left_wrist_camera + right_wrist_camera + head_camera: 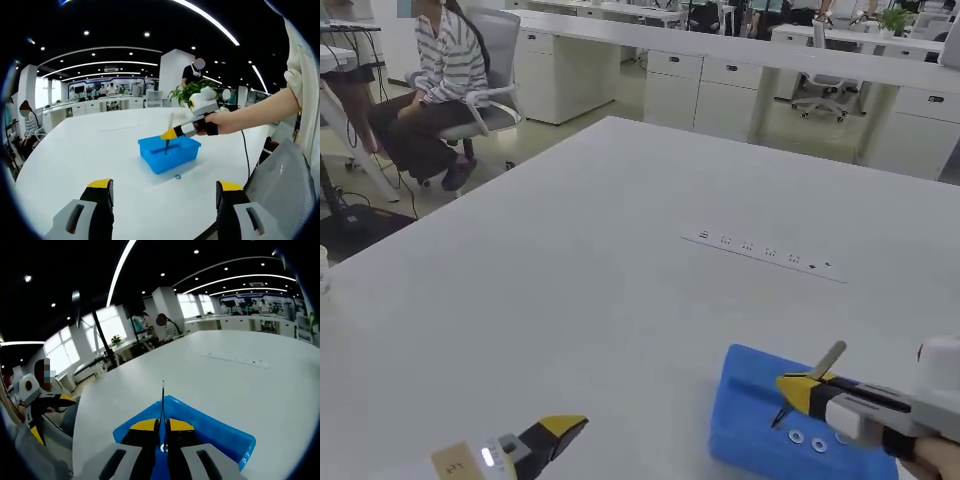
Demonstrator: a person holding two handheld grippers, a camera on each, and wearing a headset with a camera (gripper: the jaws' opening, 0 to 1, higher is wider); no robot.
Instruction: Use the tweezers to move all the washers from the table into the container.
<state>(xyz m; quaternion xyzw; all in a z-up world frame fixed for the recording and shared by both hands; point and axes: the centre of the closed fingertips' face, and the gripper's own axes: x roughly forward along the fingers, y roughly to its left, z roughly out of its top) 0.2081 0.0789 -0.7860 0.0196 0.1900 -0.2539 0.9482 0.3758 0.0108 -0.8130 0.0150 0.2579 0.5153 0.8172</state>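
Your right tool (161, 426) pinching tweezers (162, 397) over container (159, 163); left tool (165, 185) spread, idle. 1 washer (177, 176) on counter (100, 145) just beside container: flat, thin, so tips may skid and flick it off.

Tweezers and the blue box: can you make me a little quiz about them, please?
1. True or false: the right hand-held gripper is shut on the tweezers.
2. Where do the tweezers' tips point? A: into the blue container; B: at a cup; C: at the floor.
3. Fill in: in the left gripper view, one washer lies outside the container, on the ____.
Key: 1 true; 2 A; 3 table.
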